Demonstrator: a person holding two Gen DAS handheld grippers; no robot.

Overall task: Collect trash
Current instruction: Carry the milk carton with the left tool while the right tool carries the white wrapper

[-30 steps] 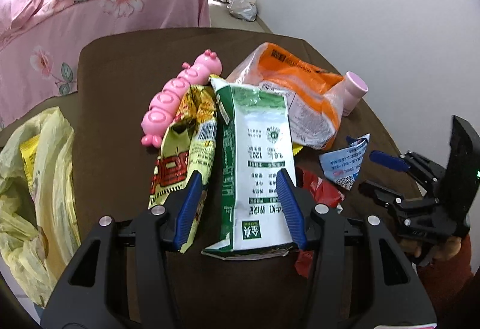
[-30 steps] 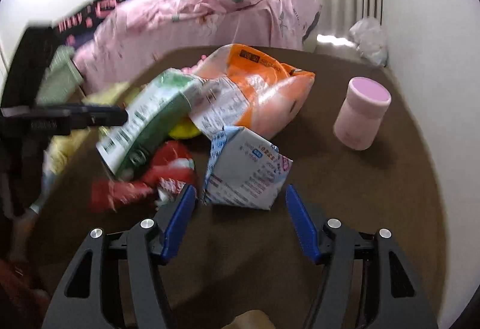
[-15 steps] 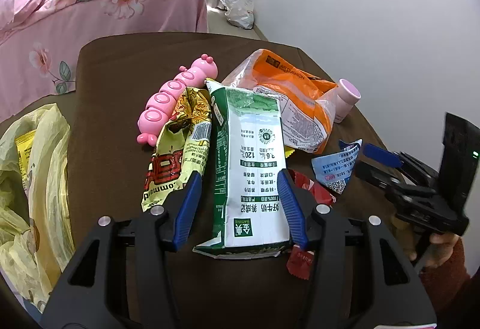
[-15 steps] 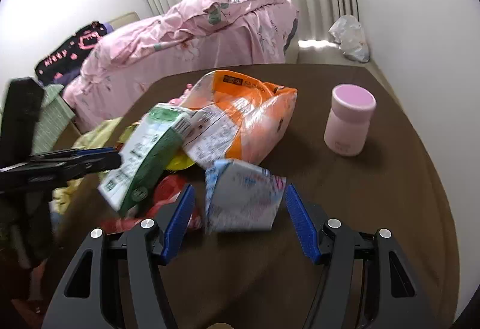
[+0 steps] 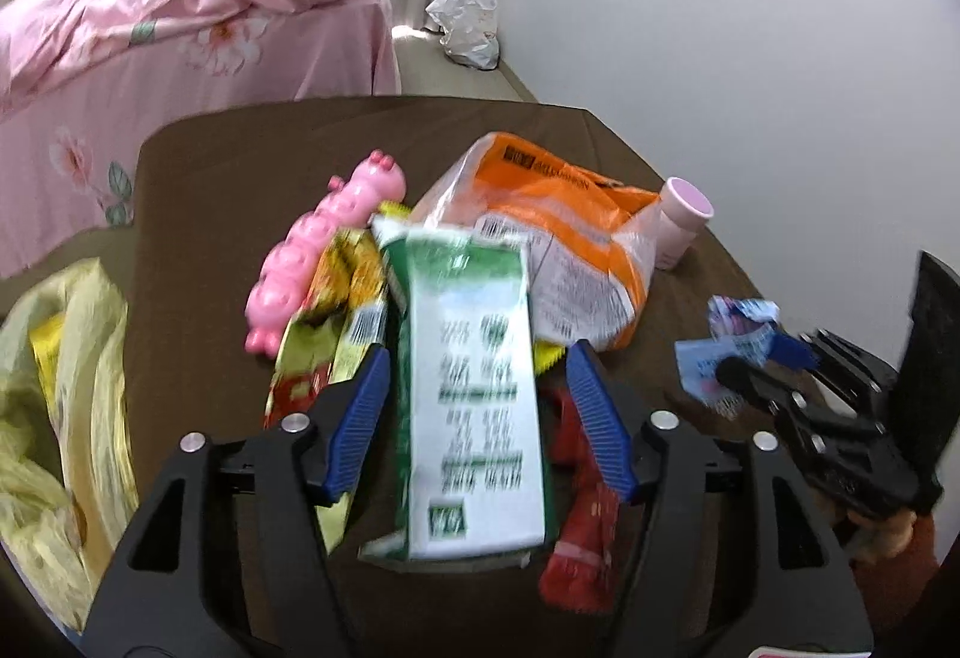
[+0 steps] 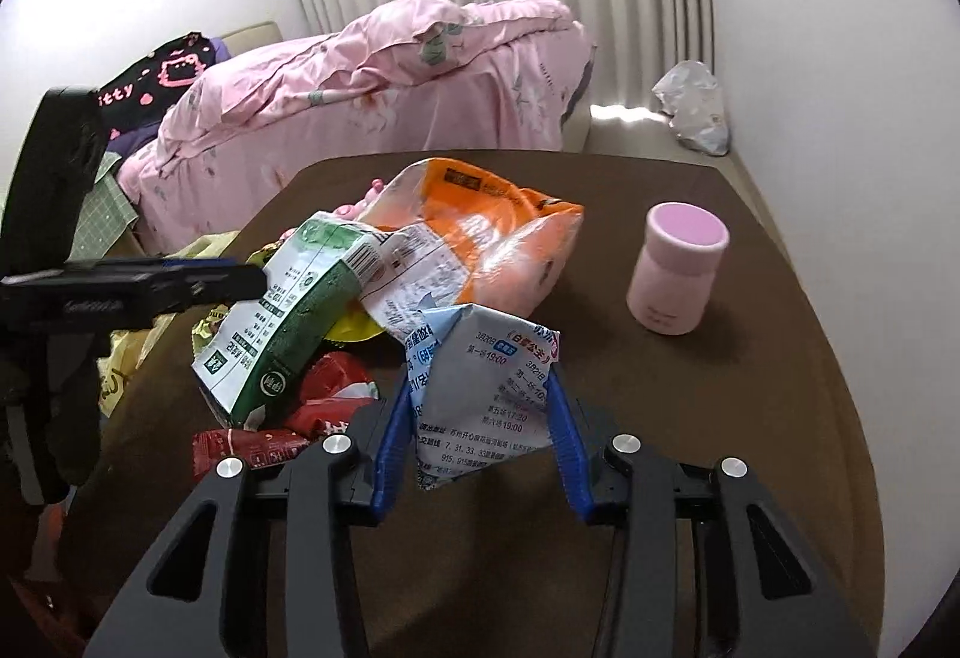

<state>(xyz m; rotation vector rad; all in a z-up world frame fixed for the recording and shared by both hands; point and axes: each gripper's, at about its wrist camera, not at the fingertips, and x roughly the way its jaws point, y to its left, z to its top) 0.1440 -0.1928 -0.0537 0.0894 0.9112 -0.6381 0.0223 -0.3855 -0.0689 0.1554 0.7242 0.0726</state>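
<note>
The right hand-held gripper (image 6: 480, 430) has just been closing, and its blue pads now pinch a crumpled blue-and-white carton (image 6: 486, 388) from both sides; the carton looks raised a little off the brown counter (image 6: 750, 388), though the view from behind the fingers makes that hard to judge. In the left wrist view the same carton (image 5: 729, 352) shows at the far right, caught in that gripper's tips.

The left hand-held gripper (image 5: 477, 418) has just been opening. Its jaws stand spread on either side of a green-and-white milk carton (image 5: 474, 388), which lies flat between them, and a narrow gap shows on each side, so the pads do not press on it. The picture is blurred here.

Around the milk carton sits the rest of the litter: a yellow-and-red snack wrapper (image 5: 327, 334) on its left, a red wrapper (image 5: 585, 514) on its right partly under the right pad, and a large orange bag (image 5: 558, 238) behind it. A pink caterpillar toy (image 5: 318, 250) lies beside the yellow wrapper. A pink cup (image 6: 678, 268) stands upright, apart from the pile. A yellow plastic bag (image 5: 54, 418) hangs open off the counter's left edge. A pink bed (image 6: 384, 76) stands behind.
</note>
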